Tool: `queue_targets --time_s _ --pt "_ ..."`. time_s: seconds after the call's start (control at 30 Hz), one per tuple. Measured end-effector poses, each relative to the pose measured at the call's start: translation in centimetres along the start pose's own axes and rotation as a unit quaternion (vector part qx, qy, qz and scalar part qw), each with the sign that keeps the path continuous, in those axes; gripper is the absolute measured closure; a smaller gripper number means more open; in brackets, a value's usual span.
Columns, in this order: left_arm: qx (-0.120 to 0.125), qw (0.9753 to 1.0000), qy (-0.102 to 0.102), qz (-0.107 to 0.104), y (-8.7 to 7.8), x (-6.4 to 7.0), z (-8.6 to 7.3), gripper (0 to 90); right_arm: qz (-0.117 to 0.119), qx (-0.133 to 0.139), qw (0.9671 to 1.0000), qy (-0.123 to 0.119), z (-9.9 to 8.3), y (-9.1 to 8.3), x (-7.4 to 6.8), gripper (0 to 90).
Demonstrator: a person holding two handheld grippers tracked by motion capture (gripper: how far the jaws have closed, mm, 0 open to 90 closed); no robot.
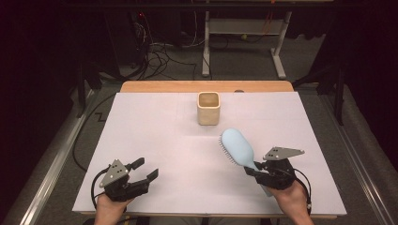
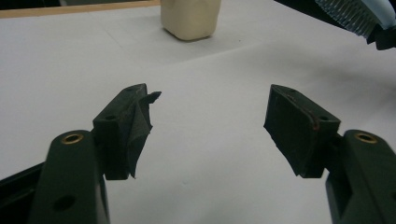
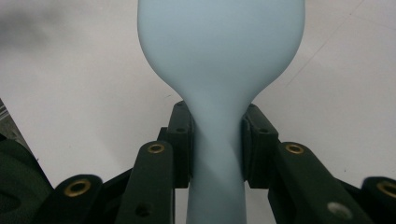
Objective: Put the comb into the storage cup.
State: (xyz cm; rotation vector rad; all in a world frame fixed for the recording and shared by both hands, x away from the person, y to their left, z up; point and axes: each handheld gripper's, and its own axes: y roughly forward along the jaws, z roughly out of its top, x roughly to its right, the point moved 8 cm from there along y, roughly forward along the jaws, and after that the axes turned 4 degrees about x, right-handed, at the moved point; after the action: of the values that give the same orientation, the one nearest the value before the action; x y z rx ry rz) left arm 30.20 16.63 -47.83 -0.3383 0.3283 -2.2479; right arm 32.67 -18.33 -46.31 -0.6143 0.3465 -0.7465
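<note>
A light blue hairbrush (image 1: 237,147) is held up off the table by its handle, head pointing away and to the left, bristles on its left side. My right gripper (image 1: 261,169) is shut on the handle; in the right gripper view the jaws clamp the neck of the hairbrush (image 3: 217,154) from both sides. My left gripper (image 1: 144,169) rests at the front left of the table, open, with nothing between its fingers (image 2: 127,126). A cream square cup (image 1: 208,108) stands upright at the back middle, also seen as the cup (image 2: 190,18) ahead of the left gripper.
A white sheet (image 1: 155,140) covers the table, with a strip of wooden edge (image 1: 206,86) at the back. Beyond the table are a dark floor with cables (image 1: 159,56) and white desk legs (image 1: 279,51).
</note>
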Motion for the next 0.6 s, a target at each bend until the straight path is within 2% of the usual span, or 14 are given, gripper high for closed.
queue_targets --time_s 0.3,0.6 --pt "-0.006 0.9996 0.008 -0.026 1.5 1.9 0.5 31.9 0.004 -0.001 0.9999 -0.009 0.1 0.3 -0.4 70.3" --pt "-0.008 0.9989 0.013 -0.044 2.7 3.3 1.1 31.9 0.005 0.000 0.9999 -0.012 0.2 0.2 -0.5 70.3"
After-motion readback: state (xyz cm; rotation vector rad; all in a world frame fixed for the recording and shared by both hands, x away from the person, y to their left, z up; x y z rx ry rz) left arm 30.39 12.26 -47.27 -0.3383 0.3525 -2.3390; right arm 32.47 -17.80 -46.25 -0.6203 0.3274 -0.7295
